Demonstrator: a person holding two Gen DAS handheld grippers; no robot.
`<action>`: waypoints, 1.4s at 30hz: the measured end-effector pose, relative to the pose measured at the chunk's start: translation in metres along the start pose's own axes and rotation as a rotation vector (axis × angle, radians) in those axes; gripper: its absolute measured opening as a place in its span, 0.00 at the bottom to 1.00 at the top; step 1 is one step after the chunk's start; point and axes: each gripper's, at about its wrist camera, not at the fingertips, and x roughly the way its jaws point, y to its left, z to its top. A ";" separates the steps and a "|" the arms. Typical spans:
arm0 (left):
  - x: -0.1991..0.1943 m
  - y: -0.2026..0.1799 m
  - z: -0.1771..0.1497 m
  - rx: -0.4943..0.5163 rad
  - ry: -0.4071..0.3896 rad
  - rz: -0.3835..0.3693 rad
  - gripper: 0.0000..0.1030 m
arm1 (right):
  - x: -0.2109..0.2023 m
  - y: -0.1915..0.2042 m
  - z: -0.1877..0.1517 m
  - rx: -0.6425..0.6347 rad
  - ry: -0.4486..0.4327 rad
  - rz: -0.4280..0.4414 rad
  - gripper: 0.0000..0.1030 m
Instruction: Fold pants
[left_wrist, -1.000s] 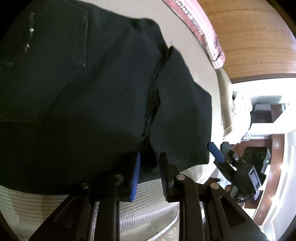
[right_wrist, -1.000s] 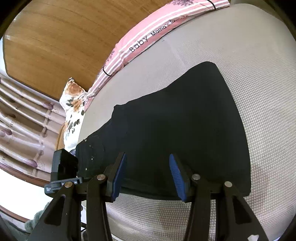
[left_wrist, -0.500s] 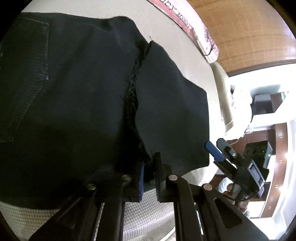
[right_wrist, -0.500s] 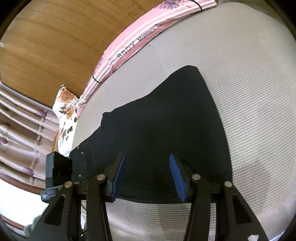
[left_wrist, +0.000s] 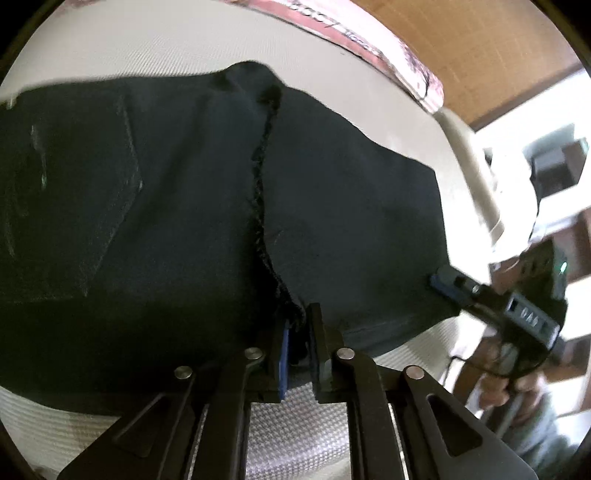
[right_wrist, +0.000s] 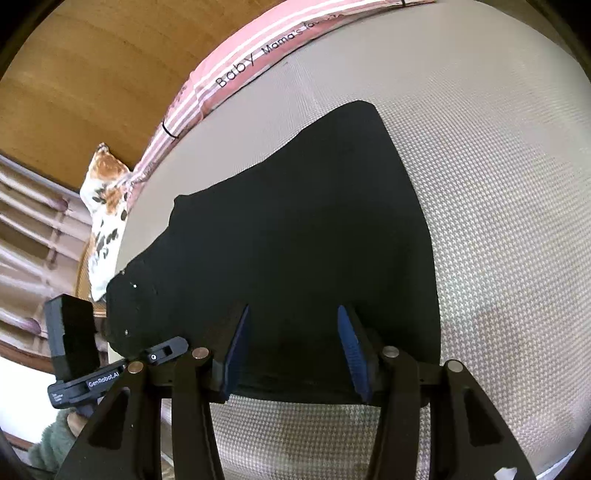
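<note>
Dark, matte black pants (left_wrist: 177, 221) lie spread flat on a pale mattress cover (right_wrist: 498, 221) with a fine woven, houndstooth-like weave, filling the centre and left of the left wrist view. A frayed, fuzzy seam (left_wrist: 264, 192) runs down the middle of the cloth there, from the upper centre to the lower centre of the frame, and a stitched patch pocket (left_wrist: 92, 206) shows at the left. The left gripper (left_wrist: 299, 354), at the bottom centre of its view, has its jaws drawn nearly together on the near edge of the pants right at the foot of that seam, pinching the fabric between a blue ribbed pad and a black one. In the right wrist view the pants form a broad, tapering black shape across the centre of the frame. The right gripper (right_wrist: 291, 347) stands wide apart at the lower centre, its blue ribbed pads (right_wrist: 349, 347) straddling the near hem with nothing clamped. A pink striped cushion (right_wrist: 236, 70) printed with lettering curves along the upper left, against warm wood-grain panelling (right_wrist: 92, 66), and a floral pillow (right_wrist: 105, 206) sits at the left edge.
</note>
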 end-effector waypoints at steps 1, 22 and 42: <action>-0.003 -0.002 0.000 0.019 -0.006 0.011 0.13 | -0.001 0.001 0.002 -0.008 0.003 0.001 0.46; 0.023 -0.046 -0.007 0.354 -0.038 0.113 0.16 | 0.037 0.019 0.107 -0.280 -0.109 -0.339 0.33; -0.098 0.062 -0.023 -0.070 -0.319 0.133 0.20 | 0.010 0.040 -0.005 -0.283 -0.016 -0.260 0.39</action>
